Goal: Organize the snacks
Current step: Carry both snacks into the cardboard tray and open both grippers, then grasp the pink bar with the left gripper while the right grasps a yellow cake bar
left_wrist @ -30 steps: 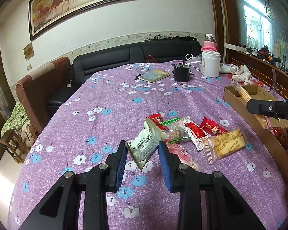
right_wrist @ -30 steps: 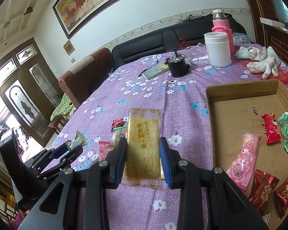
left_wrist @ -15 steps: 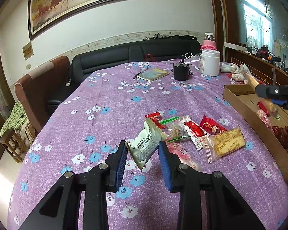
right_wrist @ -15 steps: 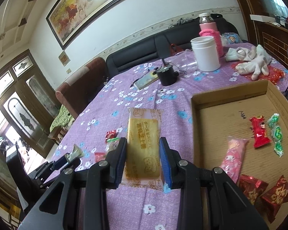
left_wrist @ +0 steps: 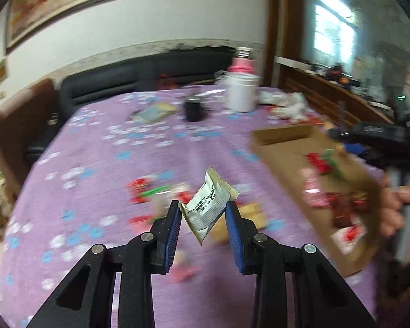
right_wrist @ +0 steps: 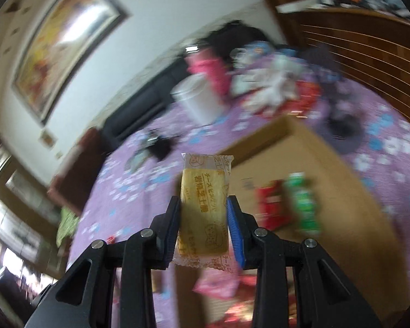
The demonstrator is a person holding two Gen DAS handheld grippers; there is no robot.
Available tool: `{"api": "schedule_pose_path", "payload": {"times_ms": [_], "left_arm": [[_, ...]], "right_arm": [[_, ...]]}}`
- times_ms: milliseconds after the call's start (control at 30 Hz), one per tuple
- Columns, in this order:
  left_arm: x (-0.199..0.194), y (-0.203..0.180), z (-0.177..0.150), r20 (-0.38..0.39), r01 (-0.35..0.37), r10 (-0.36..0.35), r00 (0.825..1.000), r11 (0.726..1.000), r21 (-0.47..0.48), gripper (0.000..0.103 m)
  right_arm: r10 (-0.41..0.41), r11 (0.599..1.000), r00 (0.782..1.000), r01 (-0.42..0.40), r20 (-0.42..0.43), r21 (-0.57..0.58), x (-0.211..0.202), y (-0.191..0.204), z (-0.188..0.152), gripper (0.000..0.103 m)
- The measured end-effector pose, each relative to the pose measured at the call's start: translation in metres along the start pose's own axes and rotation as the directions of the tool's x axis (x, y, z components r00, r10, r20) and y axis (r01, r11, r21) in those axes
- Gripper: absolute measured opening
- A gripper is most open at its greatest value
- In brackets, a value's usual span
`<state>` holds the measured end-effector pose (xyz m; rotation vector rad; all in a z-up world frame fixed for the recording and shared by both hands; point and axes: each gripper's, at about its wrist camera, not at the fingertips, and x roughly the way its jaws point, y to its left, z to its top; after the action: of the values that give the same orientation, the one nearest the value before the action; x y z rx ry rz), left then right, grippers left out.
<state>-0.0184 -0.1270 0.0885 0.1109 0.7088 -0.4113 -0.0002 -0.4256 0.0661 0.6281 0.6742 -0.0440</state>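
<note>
My left gripper [left_wrist: 203,209] is shut on a white and grey snack packet [left_wrist: 207,207], held in the air above loose snacks [left_wrist: 150,191] on the purple flowered tablecloth [left_wrist: 109,164]. To its right lies the cardboard tray [left_wrist: 281,147] with several red, pink and green snacks. My right gripper [right_wrist: 203,207] is shut on a yellow cheese biscuit packet [right_wrist: 205,207] and hangs over the near edge of the cardboard tray [right_wrist: 328,175], beside a red packet [right_wrist: 270,205] and a green one [right_wrist: 303,202]. In the left wrist view the right gripper [left_wrist: 339,136] shows over the tray, with a hand [left_wrist: 404,207] on its handle.
At the back of the table stand a white jar [left_wrist: 242,93], a pink-sleeved bottle [left_wrist: 243,65], a small black pot [left_wrist: 194,109] and a booklet [left_wrist: 155,110]. White gloves [left_wrist: 289,104] lie near the tray's far end. A dark sofa [left_wrist: 139,73] runs behind the table.
Both views are now blurred by motion. My left gripper has lifted and swung right toward the tray with its packet. My right gripper has rolled and moved on over the tray with the biscuit packet.
</note>
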Motion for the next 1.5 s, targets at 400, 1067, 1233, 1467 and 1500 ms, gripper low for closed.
{"api": "schedule_pose_path", "payload": {"times_ms": [400,1067,1233,1467,1500], "left_arm": [[0.055,-0.126,0.014,-0.167,0.287,-0.280,0.945,0.958,0.018,0.034],[0.043,-0.123,0.010,-0.172,0.294,-0.287,0.942,0.956,0.015,0.037],[0.030,-0.085,0.006,-0.166,0.257,-0.260,0.951,0.966,-0.039,0.038],[0.011,-0.004,-0.010,-0.157,0.147,-0.170,0.973,0.977,-0.152,0.038],[0.008,0.009,-0.013,-0.158,0.124,-0.151,0.976,0.978,-0.169,0.038]], "right_arm": [[-0.089,0.987,0.992,0.100,-0.091,0.128,0.013,-0.043,0.004,0.033],[-0.045,0.998,0.999,0.045,-0.002,0.051,-0.002,-0.016,0.006,0.038],[0.003,0.999,1.000,-0.003,-0.002,-0.039,-0.001,0.009,-0.001,0.038],[0.063,0.980,0.995,-0.075,-0.073,-0.184,0.012,0.053,-0.026,0.038],[0.074,0.975,0.993,-0.091,-0.094,-0.201,0.015,0.059,-0.030,0.038]]}}
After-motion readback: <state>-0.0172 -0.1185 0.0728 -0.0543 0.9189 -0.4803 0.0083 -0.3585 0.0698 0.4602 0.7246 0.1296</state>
